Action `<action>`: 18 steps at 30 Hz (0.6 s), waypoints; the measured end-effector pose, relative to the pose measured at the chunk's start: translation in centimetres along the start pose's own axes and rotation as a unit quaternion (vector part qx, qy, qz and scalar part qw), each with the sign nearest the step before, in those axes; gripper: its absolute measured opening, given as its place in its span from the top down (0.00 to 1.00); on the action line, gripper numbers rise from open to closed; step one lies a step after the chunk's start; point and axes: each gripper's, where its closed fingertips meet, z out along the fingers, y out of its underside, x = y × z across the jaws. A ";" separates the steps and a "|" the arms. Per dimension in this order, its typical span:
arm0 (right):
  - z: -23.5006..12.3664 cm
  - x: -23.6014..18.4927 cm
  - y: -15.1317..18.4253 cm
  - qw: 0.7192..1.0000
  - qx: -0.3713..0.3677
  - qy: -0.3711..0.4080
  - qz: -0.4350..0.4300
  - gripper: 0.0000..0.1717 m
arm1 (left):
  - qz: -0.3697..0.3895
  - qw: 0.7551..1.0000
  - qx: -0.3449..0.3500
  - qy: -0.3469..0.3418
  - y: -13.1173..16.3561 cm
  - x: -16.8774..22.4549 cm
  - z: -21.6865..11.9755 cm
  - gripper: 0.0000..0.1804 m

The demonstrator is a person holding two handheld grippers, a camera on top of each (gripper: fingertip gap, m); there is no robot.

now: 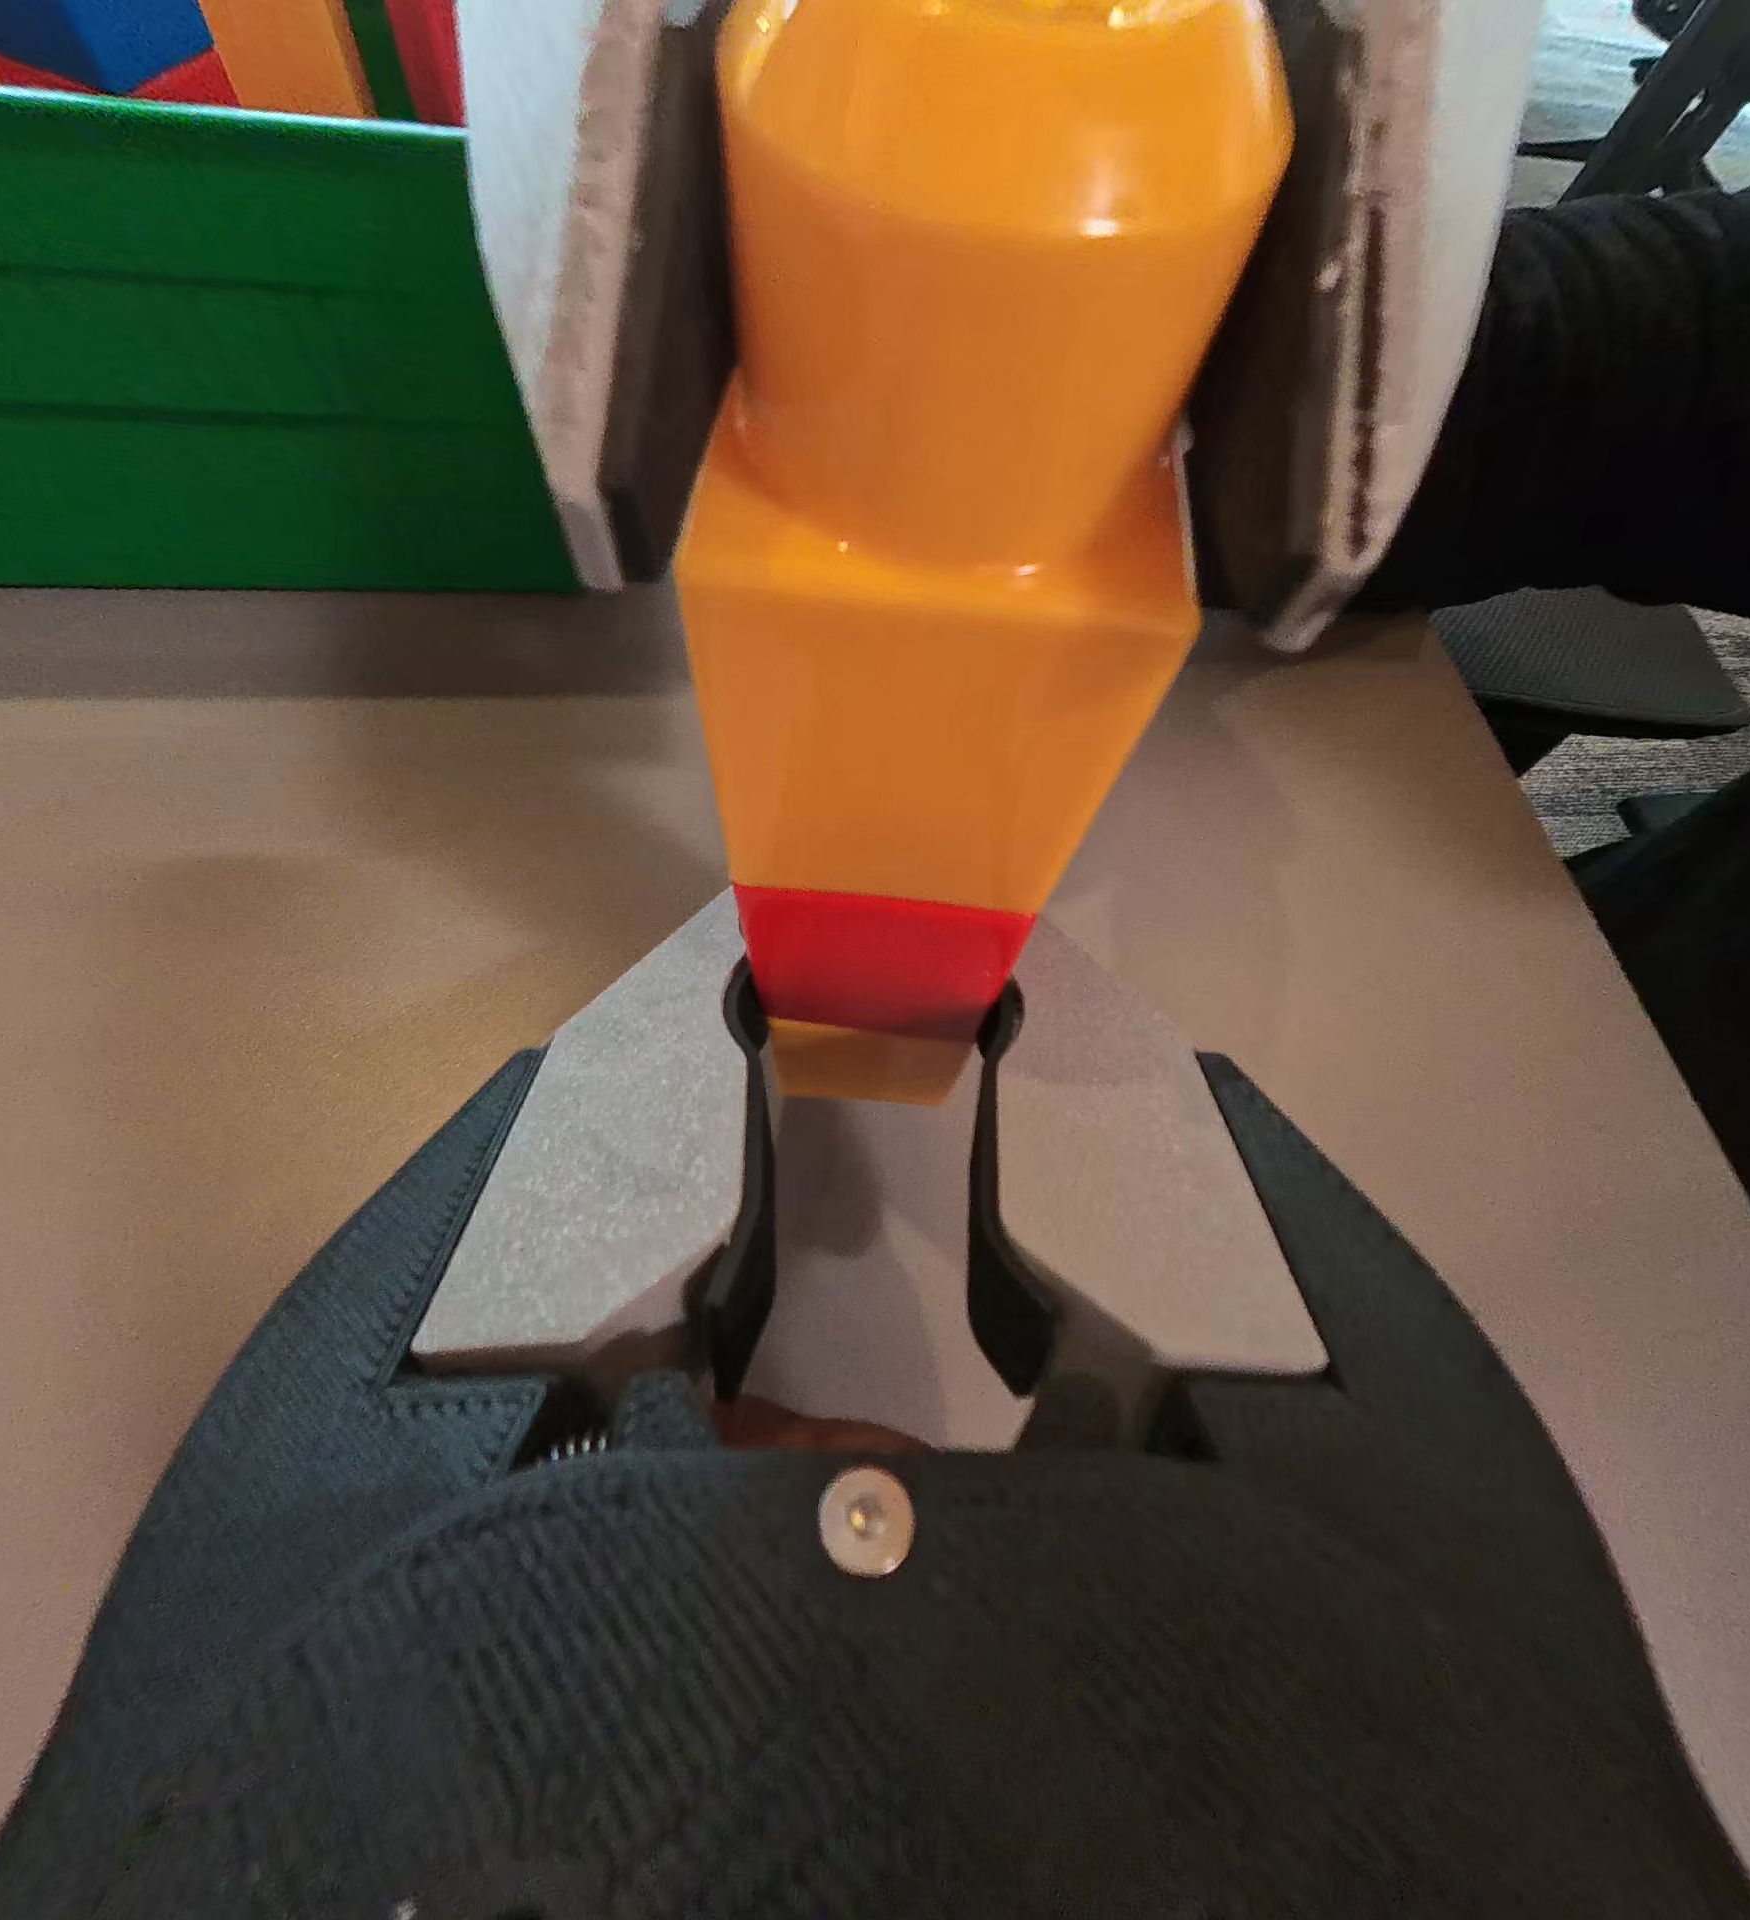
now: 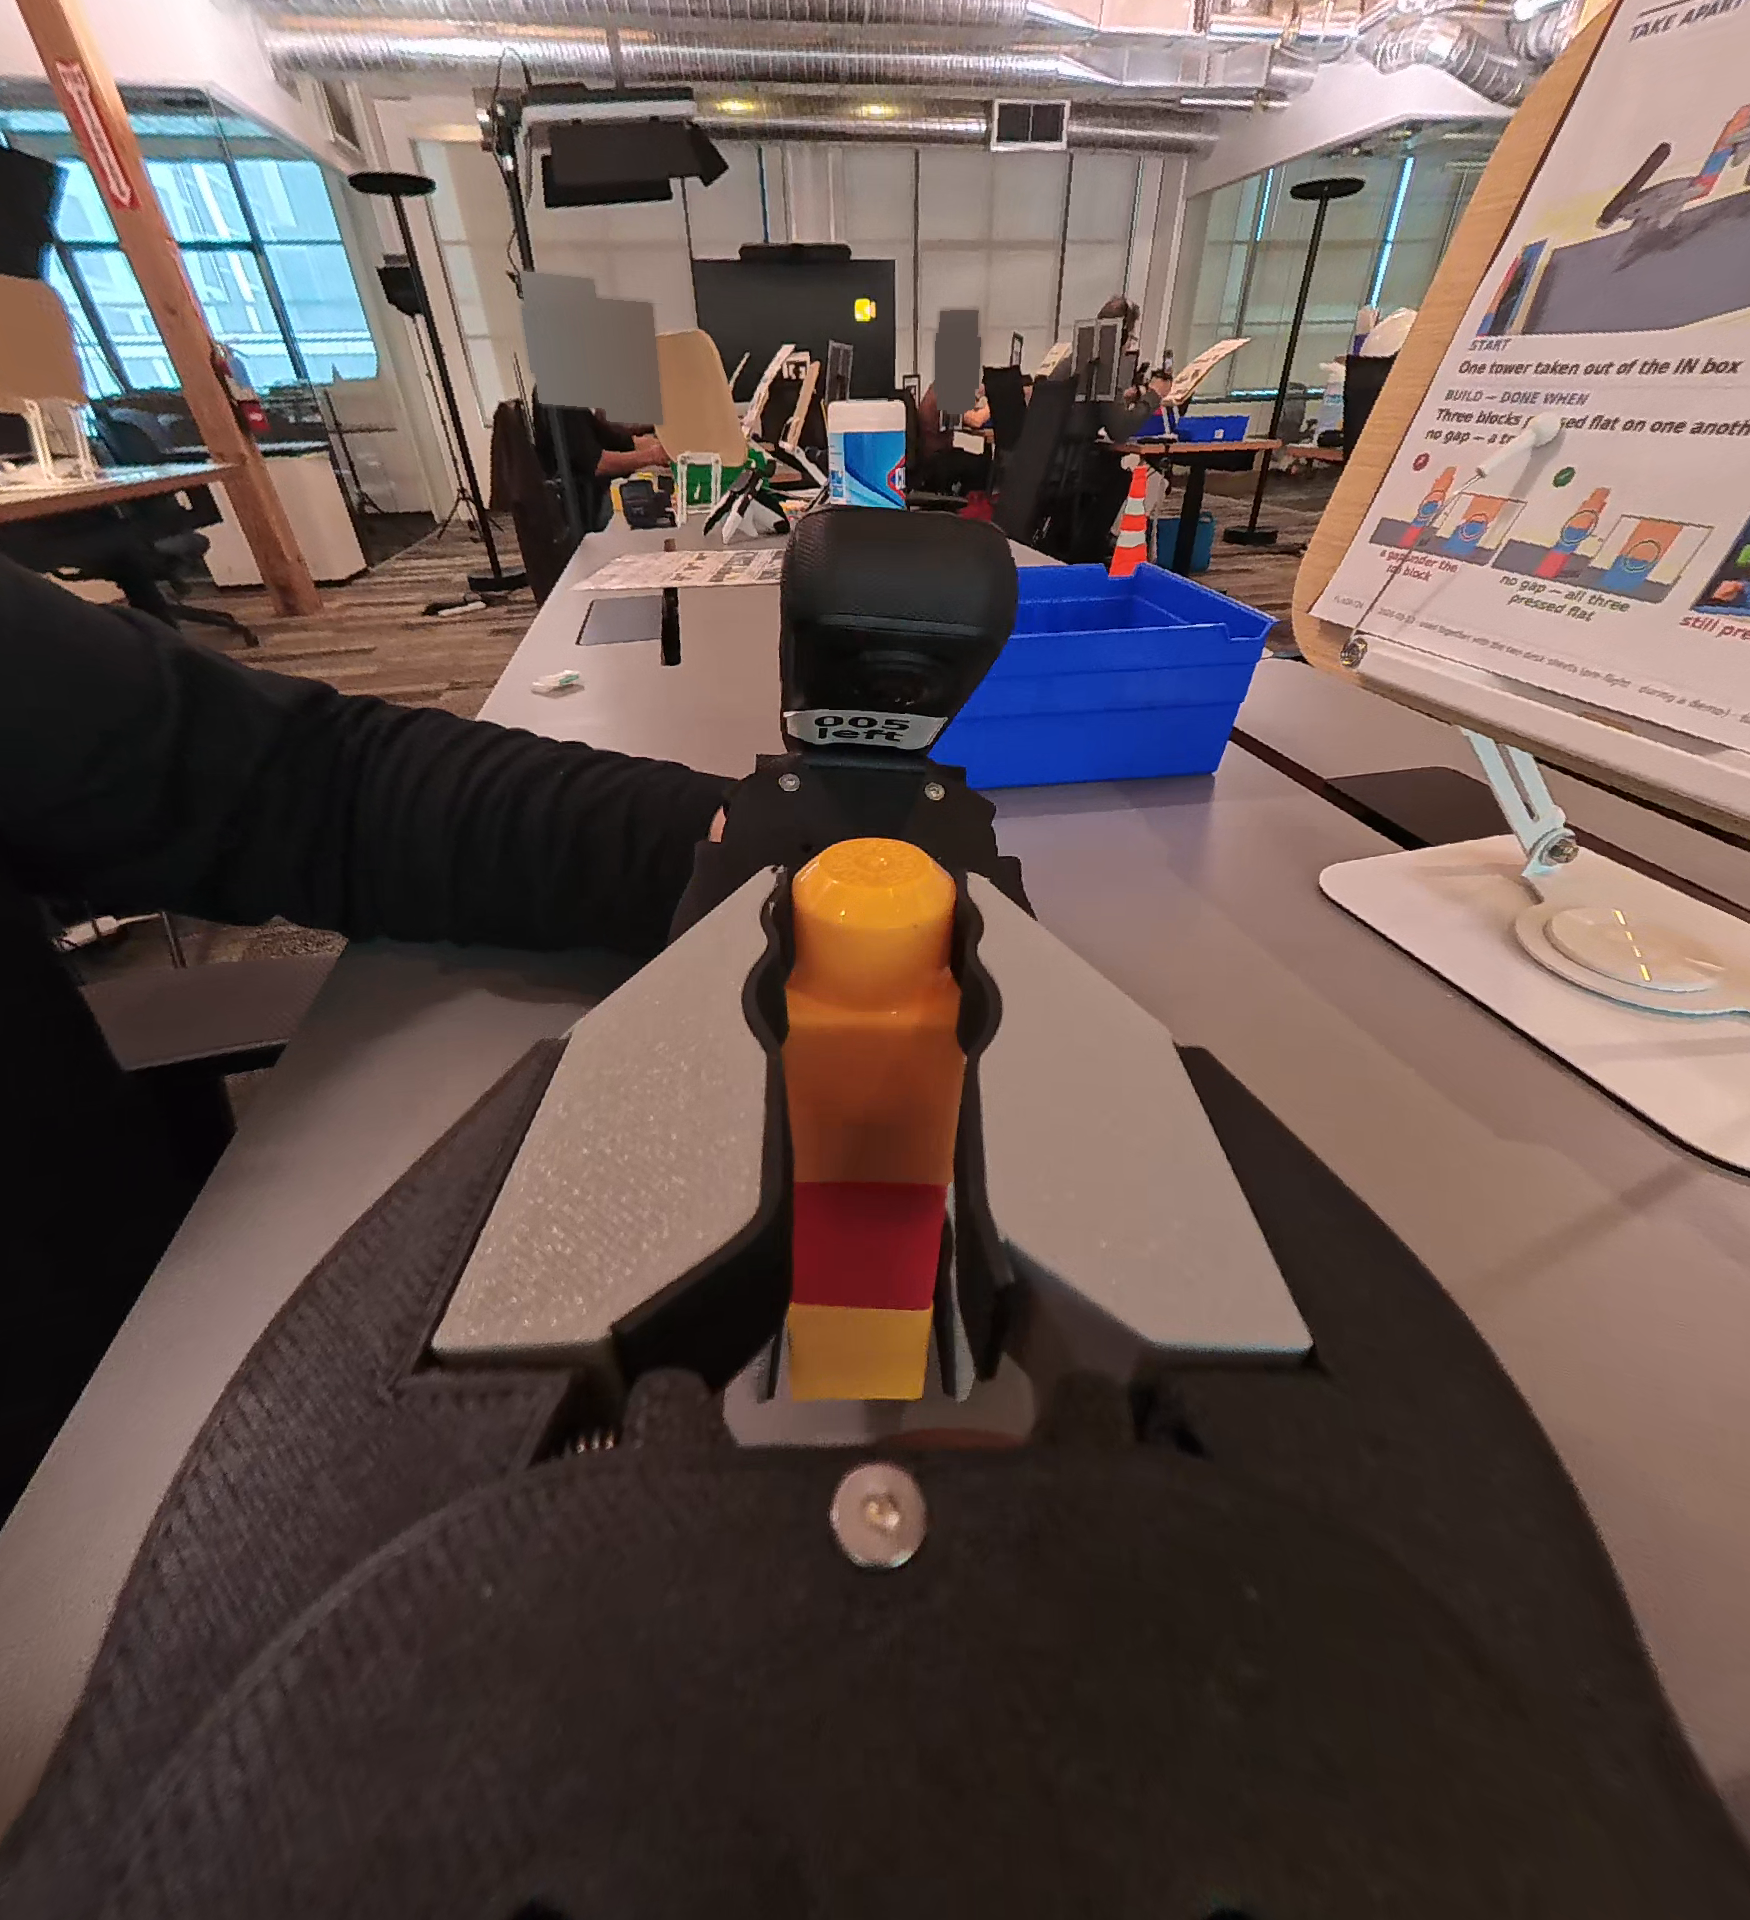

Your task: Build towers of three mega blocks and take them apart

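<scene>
Here the three-block tower (image 2: 871, 1122) is held in the air over the grey table (image 2: 1370, 1039), its long axis running straight from one gripper to the other. At the left, the left gripper (image 1: 876, 1023) is closed partway on the red middle block (image 1: 876, 951), a pad pressed to each side, with the yellow end block (image 1: 866, 1060) just inside the jaws. At the right, the right gripper (image 2: 871, 935) is clamped along the orange block (image 2: 871, 997), so a straight pull along that axis seems called for.
</scene>
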 end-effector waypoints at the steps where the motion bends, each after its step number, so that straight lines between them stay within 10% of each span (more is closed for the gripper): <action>1: 0.0 0.0 0.0 1.000 0.002 -0.002 0.003 0.84 | 0.005 1.000 -0.003 -0.004 0.1 -0.1 0.0 0.80; 9: 0.6 0.6 0.4 0.999 0.011 0.011 0.034 0.69 | -0.009 0.998 -0.036 -0.054 1.2 -2.2 -1.0 0.80; 18: 0.2 1.5 1.2 0.999 -0.018 0.045 0.025 0.73 | -0.001 0.997 -0.055 -0.061 0.9 -1.7 -1.5 0.80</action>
